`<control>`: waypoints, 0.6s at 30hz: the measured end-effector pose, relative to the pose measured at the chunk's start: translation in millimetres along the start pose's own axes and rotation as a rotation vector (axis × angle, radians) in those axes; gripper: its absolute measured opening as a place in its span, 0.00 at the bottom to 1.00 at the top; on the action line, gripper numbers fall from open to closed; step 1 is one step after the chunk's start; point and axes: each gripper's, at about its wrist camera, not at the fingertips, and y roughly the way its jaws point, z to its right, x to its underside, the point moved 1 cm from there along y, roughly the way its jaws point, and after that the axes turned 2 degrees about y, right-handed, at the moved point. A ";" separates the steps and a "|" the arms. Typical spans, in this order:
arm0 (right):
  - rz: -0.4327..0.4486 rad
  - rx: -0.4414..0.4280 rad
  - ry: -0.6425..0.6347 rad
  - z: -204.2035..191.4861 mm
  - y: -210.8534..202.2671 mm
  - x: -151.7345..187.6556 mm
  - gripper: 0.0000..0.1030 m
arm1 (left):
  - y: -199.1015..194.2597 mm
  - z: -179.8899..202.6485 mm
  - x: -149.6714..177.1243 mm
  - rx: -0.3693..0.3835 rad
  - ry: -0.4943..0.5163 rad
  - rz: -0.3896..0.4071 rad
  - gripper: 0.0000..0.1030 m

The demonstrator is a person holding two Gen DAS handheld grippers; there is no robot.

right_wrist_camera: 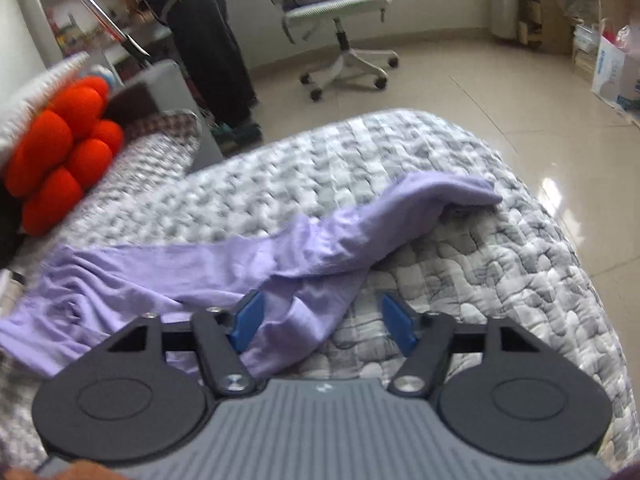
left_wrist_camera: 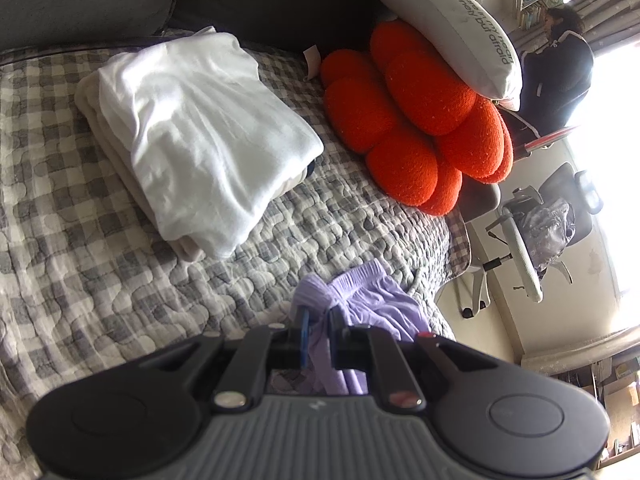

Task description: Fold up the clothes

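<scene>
- Left wrist view: the left hand-held gripper (left_wrist_camera: pixel 318 338) was seen with its blue pads drawn nearly together, clamped on a bunched fold of the lilac garment (left_wrist_camera: pixel 360 300).
- The lilac garment was noted at the near corner of the bed, on the grey checked quilt (left_wrist_camera: pixel 100 260), with its gathered waistband lying just beyond the pads.
- A folded stack was recorded farther back on the quilt, well apart from the garment: a white top (left_wrist_camera: pixel 200 132) laid over a beige piece (left_wrist_camera: pixel 108 140).
- An orange lobed cushion (left_wrist_camera: pixel 412 120) was seen to the right of the stack, with a grey pillow (left_wrist_camera: pixel 448 16) bearing printed lettering resting on it.
- A person in dark clothing (left_wrist_camera: pixel 560 76) and a white office chair (left_wrist_camera: pixel 532 232) were noted beyond the bed.
- Right wrist view: the right hand-held gripper (right_wrist_camera: pixel 322 322) was seen with its jaws apart; no earlier frame was at hand for comparison.
- The lilac garment (right_wrist_camera: pixel 240 268) was stretched across the quilt (right_wrist_camera: pixel 480 280) in a long band from the left edge to a leg end at far right.
- One flap of it lay between the blue pads, against the left pad (right_wrist_camera: pixel 246 320); the right pad (right_wrist_camera: pixel 396 322) stood clear over bare quilt, so nothing was gripped.
- The orange cushion (right_wrist_camera: pixel 60 152), dark trouser legs (right_wrist_camera: pixel 216 48), the chair (right_wrist_camera: pixel 344 24) and a tiled floor (right_wrist_camera: pixel 500 92) were recorded behind.
</scene>
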 end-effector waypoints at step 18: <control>0.296 -0.163 0.175 23.7 -149.9 32.1 0.03 | -24.9 15.9 18.2 0.027 0.053 -0.031 0.09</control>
